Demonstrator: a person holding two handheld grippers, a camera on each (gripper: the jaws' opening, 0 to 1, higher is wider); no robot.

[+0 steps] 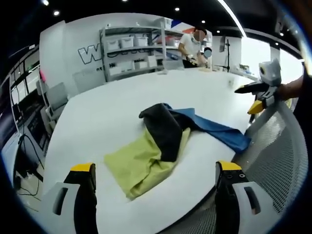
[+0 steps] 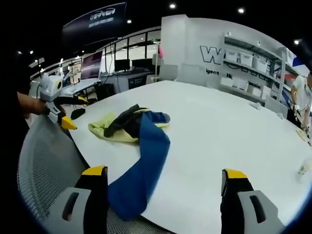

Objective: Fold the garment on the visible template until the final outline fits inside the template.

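Note:
A crumpled garment [image 1: 161, 146] in yellow-green, black and blue lies on the white table [image 1: 112, 107] near its front edge. Its blue part [image 1: 219, 131] stretches right to the table's rim. In the right gripper view the garment [image 2: 129, 124] is bunched at the left, and the blue part [image 2: 146, 165] runs toward me and hangs over the rim. My left gripper [image 1: 156, 167] is open, held short of the cloth. My right gripper [image 2: 165, 172] is open too, above the table [image 2: 219, 131] beside the blue end. Each gripper appears in the other's view: right gripper [image 1: 254, 100], left gripper [image 2: 63, 119].
A grey mesh chair back [image 1: 278, 156] [image 2: 44, 165] stands against the table's near edge, by the blue end. Shelves with bins [image 1: 131, 48] [image 2: 248, 58] line the far wall. A person [image 1: 192, 46] stands at the table's far side. Desks with monitors [image 2: 112, 66] fill the room beyond.

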